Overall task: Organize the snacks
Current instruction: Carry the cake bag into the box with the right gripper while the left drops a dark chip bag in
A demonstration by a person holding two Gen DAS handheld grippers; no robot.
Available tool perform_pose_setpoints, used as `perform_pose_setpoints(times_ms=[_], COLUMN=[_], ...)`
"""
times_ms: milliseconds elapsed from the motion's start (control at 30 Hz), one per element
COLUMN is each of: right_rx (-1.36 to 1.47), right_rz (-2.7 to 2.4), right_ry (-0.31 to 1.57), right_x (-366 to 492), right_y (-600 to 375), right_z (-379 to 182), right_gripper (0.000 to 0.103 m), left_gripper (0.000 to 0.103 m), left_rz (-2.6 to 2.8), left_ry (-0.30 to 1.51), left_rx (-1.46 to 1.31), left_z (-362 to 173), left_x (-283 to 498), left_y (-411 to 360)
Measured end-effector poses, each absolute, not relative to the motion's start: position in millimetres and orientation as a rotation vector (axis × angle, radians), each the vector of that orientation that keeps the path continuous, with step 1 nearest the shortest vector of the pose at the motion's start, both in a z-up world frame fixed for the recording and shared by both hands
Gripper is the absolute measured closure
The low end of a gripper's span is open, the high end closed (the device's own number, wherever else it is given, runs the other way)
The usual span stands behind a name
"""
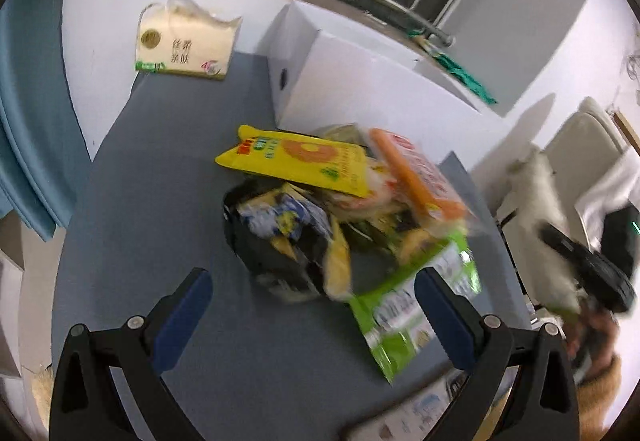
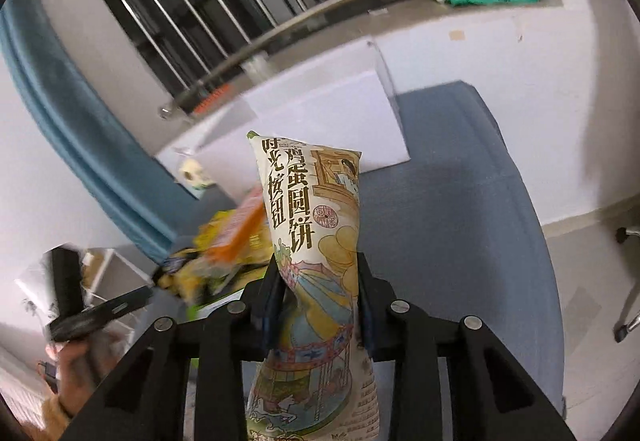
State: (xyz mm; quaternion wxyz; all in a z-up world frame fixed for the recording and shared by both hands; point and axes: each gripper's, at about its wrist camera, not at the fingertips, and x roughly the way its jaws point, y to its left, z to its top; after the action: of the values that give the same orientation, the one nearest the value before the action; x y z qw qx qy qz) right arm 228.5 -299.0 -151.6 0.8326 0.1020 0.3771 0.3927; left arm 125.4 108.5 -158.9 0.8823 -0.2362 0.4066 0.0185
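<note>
Right wrist view | egg-biscuit bag (image 2: 316, 225) pinched low by right gripper (image 2: 318, 281) | left gripper (image 1: 312, 305) held wide above snack pile (image 1: 344, 209) | risk: top-heavy bag may be tipped or slipped free.

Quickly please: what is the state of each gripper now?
Left gripper: open, holding nothing.
Right gripper: closed on the tall cream illustrated snack bag.

A cream snack bag (image 2: 316, 241) with old-style illustrations carries large brown Chinese characters, 时光按钮 and 鸡蛋圆饼, running along its length. A tissue pack (image 1: 182, 41) shows dark Chinese characters, too small to read. Other packets' print is blurred.
</note>
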Motion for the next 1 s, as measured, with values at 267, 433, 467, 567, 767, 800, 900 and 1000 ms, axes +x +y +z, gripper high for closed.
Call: perform_pose_setpoints(times_ms=[267, 433, 467, 567, 767, 800, 900, 1000], right_rx=[0.298, 0.294, 0.296, 0.280, 0.298, 0.298, 0.306, 0.258], right_rz=[0.876, 0.884, 0.887, 0.881, 0.895, 0.900, 0.904, 0.886], right_ry=[0.726, 0.743, 0.745, 0.750, 0.735, 0.727, 0.709, 0.649], right_x=[176.9, 165.2, 164.9, 162.6, 168.4, 172.1, 184.7, 202.0], right_y=[-318.7, -312.4, -311.3, -306.6, -296.7, -291.9, -277.7, -257.8], right_z=[-138.2, -145.7, -147.2, -149.7, -143.4, -139.6, -125.4, -100.8], right_gripper=[0.068, 0.068, 0.068, 0.068, 0.068, 0.068, 0.068, 0.068], left_gripper=[0.004, 0.047, 0.048, 0.049, 0.049, 0.049, 0.049, 0.049], left_rz=[0.028, -0.023, -0.020, -0.009, -0.007, -0.002, -0.038, -0.054], left_ry=[0.895, 0.860, 0.848, 0.796, 0.623, 0.600, 0.538, 0.495], left_rx=[-0.629, -0.660, -0.644, -0.607, -0.506, -0.478, -0.430, -0.369], left_z=[-186.0, -192.3, -190.0, -178.5, -123.8, -111.4, -80.8, -53.9], left_x=[158.2, 154.5, 151.1, 134.7, 95.8, 94.7, 102.2, 126.4], left_y=[135.2, 137.9, 136.1, 132.6, 127.4, 125.3, 121.5, 114.3])
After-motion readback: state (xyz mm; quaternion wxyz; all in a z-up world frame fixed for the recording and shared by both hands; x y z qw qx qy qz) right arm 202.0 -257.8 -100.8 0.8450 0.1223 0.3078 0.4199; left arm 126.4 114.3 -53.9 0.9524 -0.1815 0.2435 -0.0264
